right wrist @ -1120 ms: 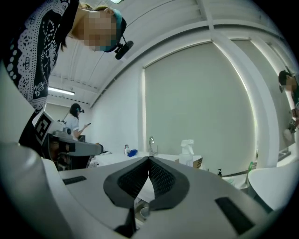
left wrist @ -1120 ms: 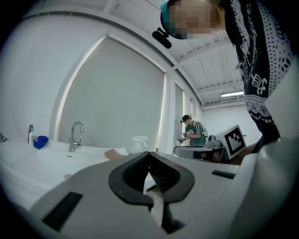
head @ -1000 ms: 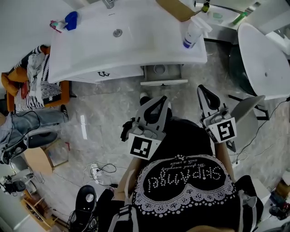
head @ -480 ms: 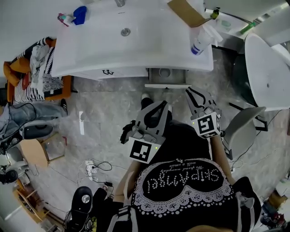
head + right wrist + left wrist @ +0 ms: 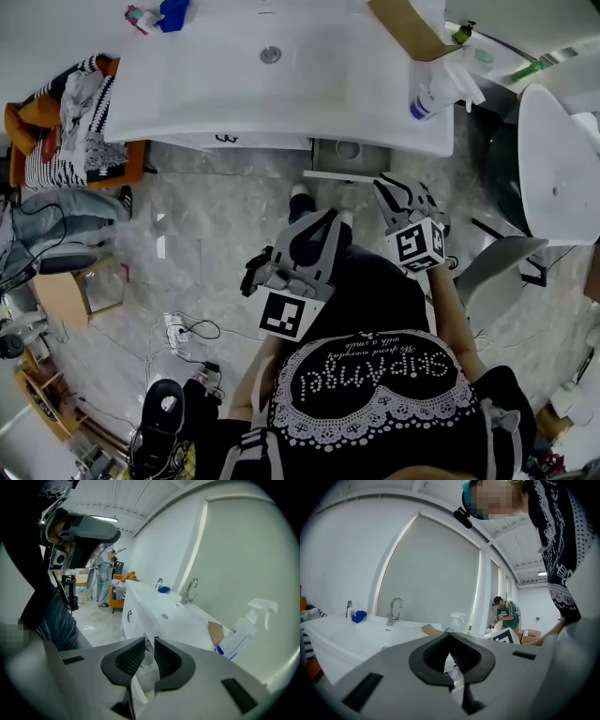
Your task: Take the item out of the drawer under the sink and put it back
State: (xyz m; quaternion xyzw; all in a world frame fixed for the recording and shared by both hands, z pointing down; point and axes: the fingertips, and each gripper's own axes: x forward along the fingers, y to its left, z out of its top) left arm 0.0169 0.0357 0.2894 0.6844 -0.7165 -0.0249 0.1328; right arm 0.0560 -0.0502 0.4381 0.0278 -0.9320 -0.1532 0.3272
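1. The task looks to be at its very start. The white pull-out drawer [image 5: 323, 174] under the long white sink counter [image 5: 234, 94] already stands open, and the item, a small white round cup [image 5: 348, 148], sits inside it, untouched.
2. Lifting the cup out and setting it back in are both not yet done.
3. The right hand-held gripper [image 5: 398, 192] hangs just in front of the open drawer and aims down into it. Its jaws have just been opening and now stand a little apart, gripping nothing.
4. In the right gripper view the cup shows through the gap between the pads, but it lies farther on, inside the drawer, clear of both pads. My guess is that the gap must widen before it can take the rim.
5. The left hand-held gripper [image 5: 323, 220] is clenched and empty. It is held near the person's body, to the left of the drawer and apart from the cup.
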